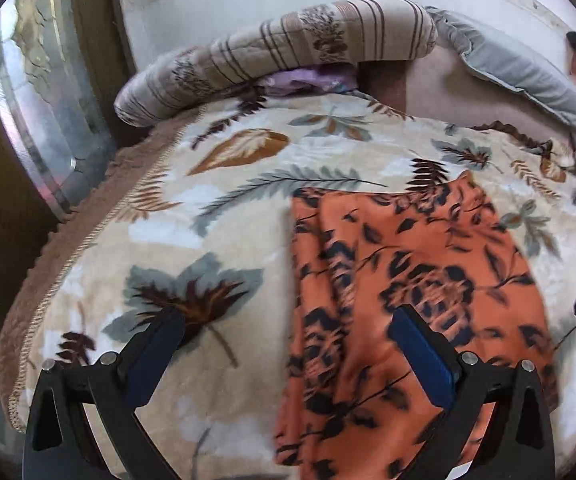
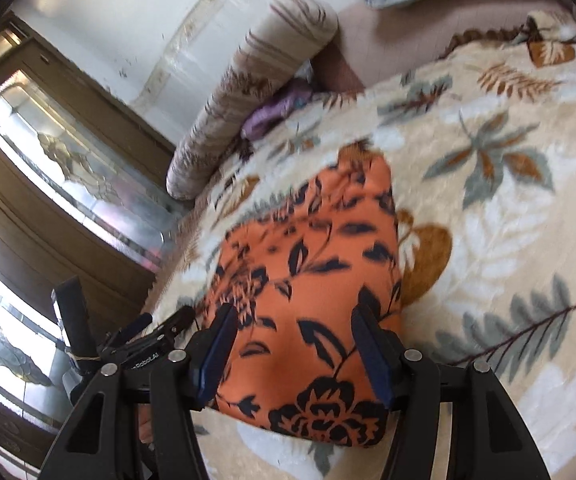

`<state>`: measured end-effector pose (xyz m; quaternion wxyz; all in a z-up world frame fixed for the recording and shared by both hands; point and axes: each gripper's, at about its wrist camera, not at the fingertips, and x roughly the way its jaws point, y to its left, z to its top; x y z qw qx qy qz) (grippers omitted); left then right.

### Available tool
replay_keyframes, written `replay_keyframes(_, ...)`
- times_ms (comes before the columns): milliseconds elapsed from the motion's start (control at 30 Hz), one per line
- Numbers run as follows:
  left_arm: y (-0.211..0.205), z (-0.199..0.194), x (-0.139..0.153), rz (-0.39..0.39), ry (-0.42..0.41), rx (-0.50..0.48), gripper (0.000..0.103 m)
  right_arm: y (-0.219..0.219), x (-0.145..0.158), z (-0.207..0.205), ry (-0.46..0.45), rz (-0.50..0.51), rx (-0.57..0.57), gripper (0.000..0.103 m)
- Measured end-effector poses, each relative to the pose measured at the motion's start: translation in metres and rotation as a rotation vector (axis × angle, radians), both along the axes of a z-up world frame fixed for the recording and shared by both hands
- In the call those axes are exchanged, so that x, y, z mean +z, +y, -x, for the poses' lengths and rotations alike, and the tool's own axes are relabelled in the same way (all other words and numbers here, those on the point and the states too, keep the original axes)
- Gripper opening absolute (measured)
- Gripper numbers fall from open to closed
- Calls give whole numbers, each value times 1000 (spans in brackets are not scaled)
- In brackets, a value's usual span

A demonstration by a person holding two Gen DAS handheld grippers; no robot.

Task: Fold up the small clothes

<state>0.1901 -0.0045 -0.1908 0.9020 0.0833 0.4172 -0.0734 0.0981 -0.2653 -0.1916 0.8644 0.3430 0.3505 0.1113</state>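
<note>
Left tongs [image 1: 288, 332] nearest the lens, jaws spread wide, nothing between the pads; one blue pad hangs over the leaf-print blanket [image 1: 216, 240], the other over the orange garment [image 1: 407, 264]. Right tongs [image 2: 293, 344] part open, straddling the near end of the same orange garment [image 2: 307, 280]; the pads look clear of the cloth, though blur makes contact hard to rule out.

Garment: orange with black floral print, lying on the blanket on the bed, already in a narrow folded strip, near end towards both cameras, far end pointing at the striped bolster [image 1: 288, 48]. A purple cloth [image 1: 307, 78] is tucked under the bolster, well apart from the garment.

Handling, judged: thin, light, limp fabric, probably a bit slick; it will sag and slide if pinched in the middle. Best taken at the near corners or along the near hem, both layers together, one tongs per corner.
</note>
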Motion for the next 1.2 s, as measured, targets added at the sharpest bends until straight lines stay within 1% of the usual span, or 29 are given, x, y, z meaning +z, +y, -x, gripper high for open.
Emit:
replay_keyframes(67,-11,-9,3,-33,10,3,103,-4,6,-8,-4,11,2,57)
replay_keyframes(100,-18,-14,4,-64,8,1,103,-5,8,-14,-3,30,3,49)
replay_keyframes(133,-23,-21,4,-84,6,-4,103,-7,10,-21,2,50,-1,45)
replay_keyframes(200,-32,-36,-1,-101,11,-8,103,-11,8,-39,17,45,-3,44)
replay_keyframes(267,-36,-46,-12,-110,33,-6,103,-13,5,-58,44,37,8,44)
replay_keyframes(333,-36,-58,-27,-129,68,15,103,-12,2,-83,67,67,-3,44)
replay_keyframes(400,-34,-65,-40,-105,101,14,103,-12,-4,-103,91,89,-14,44)
replay_keyframes(467,-34,-69,-45,-76,129,9,103,-12,-16,-132,136,100,-18,44)
replay_keyframes(567,-38,-68,-47,-95,103,-7,103,-10,-40,-170,209,113,-13,44)
replay_keyframes(600,-39,-67,-49,-100,96,-10,103,-8,-53,-184,258,115,1,44)
replay_keyframes(633,-40,-66,-49,-105,88,-12,103,-8,-61,-191,282,118,-1,44)
replay_keyframes(667,-41,-66,-49,-111,81,-15,103,-8,-69,-198,301,113,0,45)
replay_keyframes(700,-42,-65,-48,-116,74,-21,103,-8,-69,-201,299,109,2,45)
replay_keyframes(767,-41,-65,-46,-114,64,-26,103,-11,-61,-198,288,113,-5,45)
replay_keyframes(800,-40,-64,-44,-110,59,-29,103,-13,-55,-192,267,109,-9,46)
replay_keyframes(833,-40,-63,-42,-109,55,-33,103,-15,-48,-183,239,106,-11,46)
replay_keyframes(933,-38,-56,-31,-101,30,-36,103,-15,-29,-154,195,106,2,46)
replay_keyframes(1067,-32,-40,-7,-74,-37,-30,103,-12,-9,-110,150,128,22,46)
replay_keyframes(1200,-24,-24,19,-58,-104,-5,103,-11,6,-74,121,95,18,47)
